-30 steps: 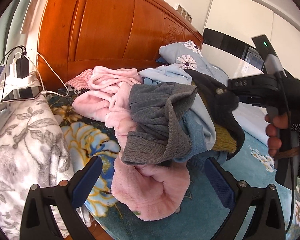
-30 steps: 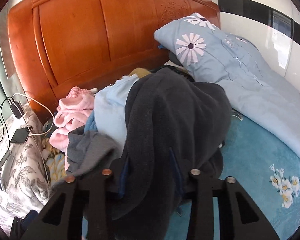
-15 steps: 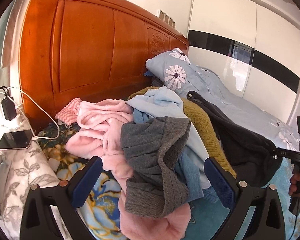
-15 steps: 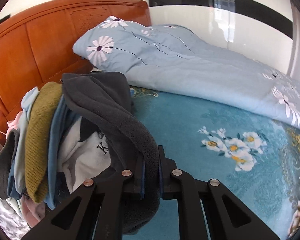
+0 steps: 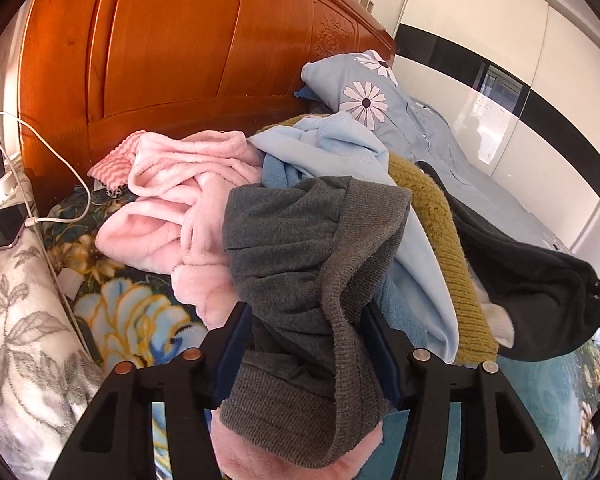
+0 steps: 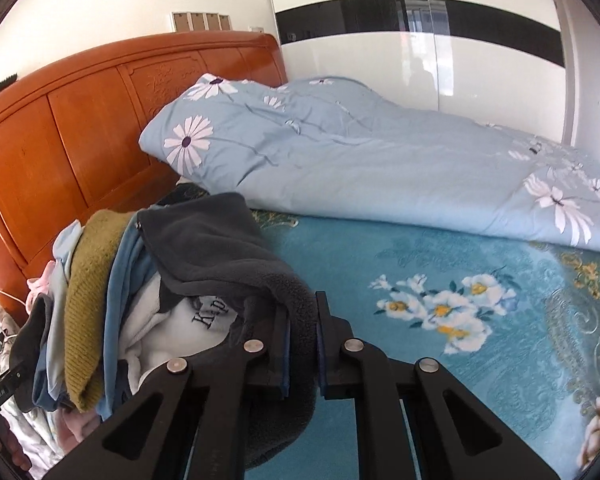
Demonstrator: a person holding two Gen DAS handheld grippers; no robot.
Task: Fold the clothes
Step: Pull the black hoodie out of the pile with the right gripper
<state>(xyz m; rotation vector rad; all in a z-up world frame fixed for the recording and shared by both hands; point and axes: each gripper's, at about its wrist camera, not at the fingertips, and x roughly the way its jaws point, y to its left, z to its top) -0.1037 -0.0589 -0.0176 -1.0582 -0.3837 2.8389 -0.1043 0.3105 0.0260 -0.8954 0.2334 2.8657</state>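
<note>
Clamping a dark grey fleece garment point(image 6: 236, 256), the right gripper point(image 6: 302, 354) has both blue-padded fingers pressed tight on a thick fold of it, w/ the rest of the fleece trailing back up-left onto the clothes pile. In the left wrist view the left gripper point(image 5: 306, 344) sits around the ribbed hem of a grey knit sweater point(image 5: 312, 240); the fabric fills the gap btwn the pads and hangs down past them, but can't tell if the jaws are actually pinching it or just straddling it.

Just behind the grey knit: a light blue top point(image 5: 332, 152), an olive-yellow knit point(image 5: 452, 248) draped to its right, and pink fleece clothes point(image 5: 180, 184) bunched to the left. In the right wrist view a white garment w/ dark lettering point(image 6: 204, 320) lies under the fleece.

The pile rests on a teal floral bedspread point(image 6: 440, 280). Left of it, a grey-leaf-print white blanket point(image 5: 16, 320), a phone point(image 5: 0, 228) and a white charging cable point(image 5: 60, 160). Farther back, a pale blue daisy-print duvet point(image 6: 360, 168), then the orange wooden headboard point(image 5: 180, 40) and a white wardrobe w/ a black band point(image 6: 420, 40).
</note>
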